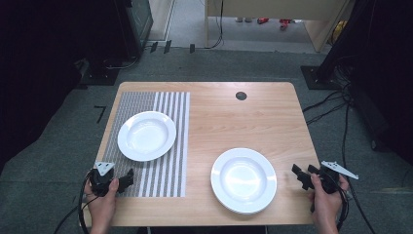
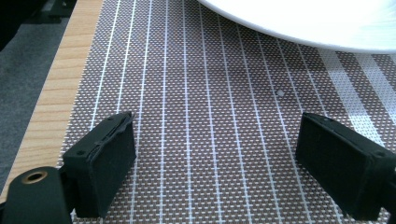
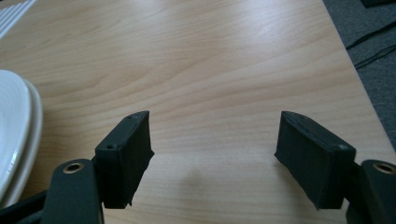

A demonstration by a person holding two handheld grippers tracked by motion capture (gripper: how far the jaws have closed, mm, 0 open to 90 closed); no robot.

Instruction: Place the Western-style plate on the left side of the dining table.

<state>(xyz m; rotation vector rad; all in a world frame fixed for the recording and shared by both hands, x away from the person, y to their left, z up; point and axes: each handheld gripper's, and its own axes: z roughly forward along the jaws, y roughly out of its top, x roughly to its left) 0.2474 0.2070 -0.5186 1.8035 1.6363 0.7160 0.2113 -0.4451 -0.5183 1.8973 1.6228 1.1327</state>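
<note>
A white plate lies on the striped woven placemat at the table's left. Its rim crosses the top of the left gripper view. A second white plate sits on bare wood at the front right, and it looks like a stack of two in the right gripper view. My left gripper rests open over the placemat's near left corner, with nothing between its jaws. My right gripper stands open over bare wood, just right of the stacked plates.
The wooden table has a small black round cap near its far edge. Cables trail over the grey carpet to the right. Dark equipment stands at both back corners, and a wooden desk stands behind.
</note>
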